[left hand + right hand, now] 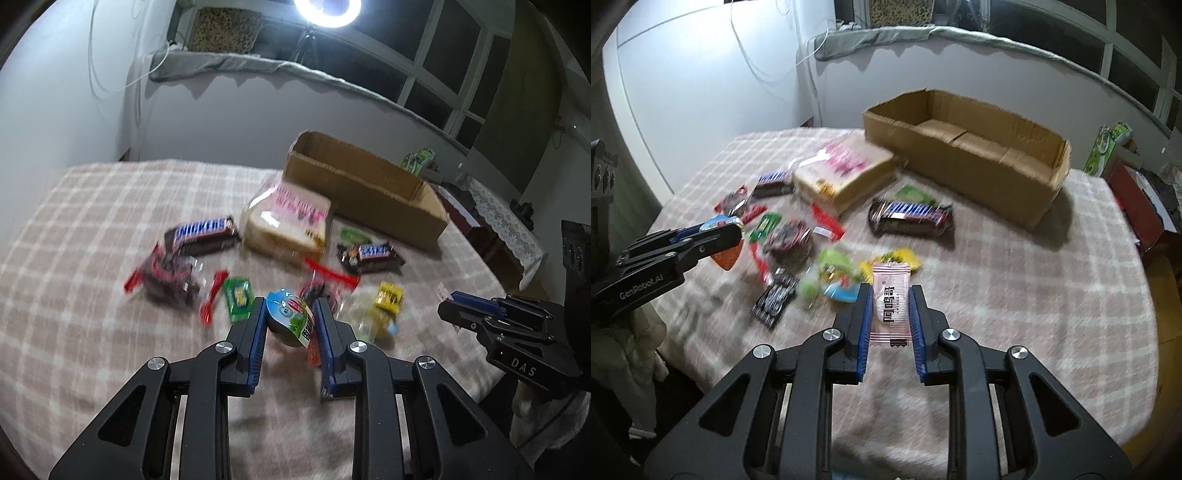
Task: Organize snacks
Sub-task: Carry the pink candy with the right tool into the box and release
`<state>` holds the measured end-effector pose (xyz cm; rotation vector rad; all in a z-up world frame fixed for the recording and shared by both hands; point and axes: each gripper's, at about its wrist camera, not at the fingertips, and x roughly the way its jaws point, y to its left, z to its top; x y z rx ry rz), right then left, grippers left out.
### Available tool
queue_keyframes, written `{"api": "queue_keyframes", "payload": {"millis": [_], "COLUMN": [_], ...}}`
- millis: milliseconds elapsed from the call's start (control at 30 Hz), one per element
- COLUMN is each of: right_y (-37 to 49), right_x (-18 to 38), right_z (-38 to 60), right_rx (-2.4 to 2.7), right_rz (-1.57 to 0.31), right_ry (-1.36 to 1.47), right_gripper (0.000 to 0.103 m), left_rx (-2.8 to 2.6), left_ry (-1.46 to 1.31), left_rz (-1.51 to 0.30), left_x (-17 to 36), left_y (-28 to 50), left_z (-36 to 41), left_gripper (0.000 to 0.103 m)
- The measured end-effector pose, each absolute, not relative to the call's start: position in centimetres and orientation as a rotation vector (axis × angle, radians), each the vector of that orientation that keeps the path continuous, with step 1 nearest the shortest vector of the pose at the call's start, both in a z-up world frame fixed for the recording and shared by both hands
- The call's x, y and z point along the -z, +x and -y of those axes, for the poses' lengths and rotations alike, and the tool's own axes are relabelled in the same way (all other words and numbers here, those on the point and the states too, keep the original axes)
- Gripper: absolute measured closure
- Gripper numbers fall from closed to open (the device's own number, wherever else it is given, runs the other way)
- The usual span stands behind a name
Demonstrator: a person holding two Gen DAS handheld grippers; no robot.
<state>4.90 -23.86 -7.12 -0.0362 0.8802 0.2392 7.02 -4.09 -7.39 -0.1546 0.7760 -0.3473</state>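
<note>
The open brown cardboard box [964, 155] is empty inside; loose snack packets [798, 236] crowd the cloth before it.

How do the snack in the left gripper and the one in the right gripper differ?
The left gripper holds a rounded jelly cup with a blue, green and white foil lid; the right gripper holds a flat pink sachet with dark print. The cup is bulky and bulges between the pads; the sachet is thin and long, standing along the fingers. Both are clamped by shut jaws, above the checked tablecloth.
</note>
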Motion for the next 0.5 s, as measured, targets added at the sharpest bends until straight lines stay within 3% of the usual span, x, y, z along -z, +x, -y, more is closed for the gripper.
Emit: {"api": "queue_keyframes", "payload": {"millis": [500], "right_y": [11.7], "right_x": [2.7], "right_z": [27.5], "right_rx": [-0.192], "right_rz": [-0.78], "right_ry": [-0.046], "right_gripper": [0.083], "left_rx": [0.417], "left_ry": [-0.147], "left_rz": [-0.701], "left_x": [2.9], "left_y": [13.9], "left_z": [6.7], "left_gripper": [0.08]}}
